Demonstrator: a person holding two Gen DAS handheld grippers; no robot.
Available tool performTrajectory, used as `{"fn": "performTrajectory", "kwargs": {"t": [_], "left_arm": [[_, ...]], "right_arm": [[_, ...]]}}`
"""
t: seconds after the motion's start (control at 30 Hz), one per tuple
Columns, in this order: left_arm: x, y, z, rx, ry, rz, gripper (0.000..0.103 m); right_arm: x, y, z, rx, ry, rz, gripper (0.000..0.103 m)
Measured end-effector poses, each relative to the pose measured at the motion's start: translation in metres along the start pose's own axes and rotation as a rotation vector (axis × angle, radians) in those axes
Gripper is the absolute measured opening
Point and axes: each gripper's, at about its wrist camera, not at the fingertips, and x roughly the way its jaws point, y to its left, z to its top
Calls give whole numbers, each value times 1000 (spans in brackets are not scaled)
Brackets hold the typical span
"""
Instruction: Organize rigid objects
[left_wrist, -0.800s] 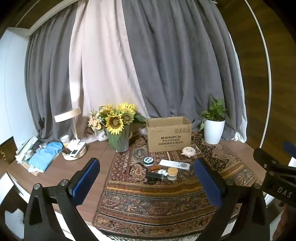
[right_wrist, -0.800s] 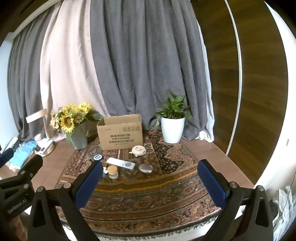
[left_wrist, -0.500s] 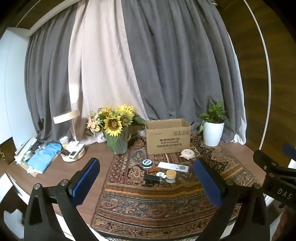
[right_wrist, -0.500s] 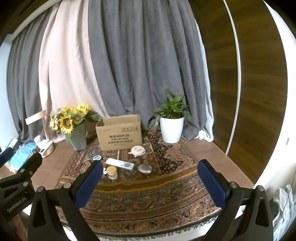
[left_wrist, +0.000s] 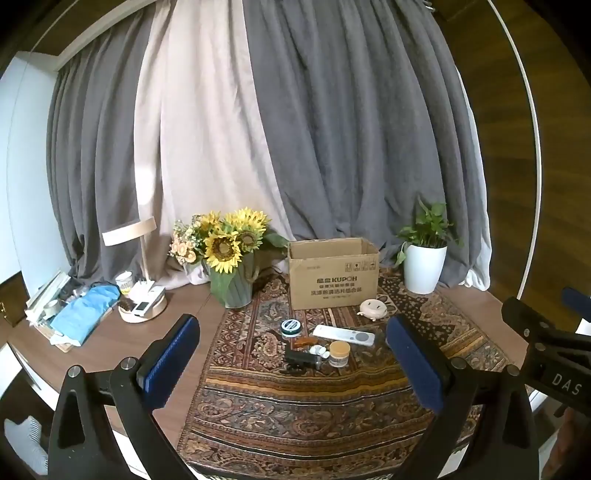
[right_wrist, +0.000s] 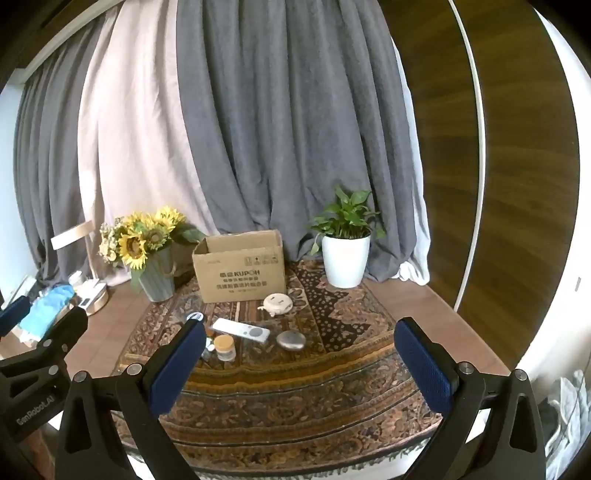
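Home living room — floor-length curtains (left_wrist: 332, 129), patterned rug (left_wrist: 314, 398) over wooden table (left_wrist: 177, 321), sunflower vase (left_wrist: 225, 258), potted plant (left_wrist: 424, 254), desk lamp (left_wrist: 129, 236).

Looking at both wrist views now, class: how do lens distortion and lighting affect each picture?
Left wrist view: fisheye bows the curtains, dark corners; cardboard box lettering stays sharp. Right wrist view: the wooden wall's white strip curves strongly; soft daylight glows through the pale curtain, no harsh glare.
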Motion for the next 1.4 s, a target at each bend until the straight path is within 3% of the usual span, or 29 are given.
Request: {"fn": "performTrajectory", "kwargs": {"t": [1.4], "left_arm": [[9, 4, -7, -14, 12, -20, 103]], "right_arm": [[12, 10, 1, -6, 5, 6, 103]]}}
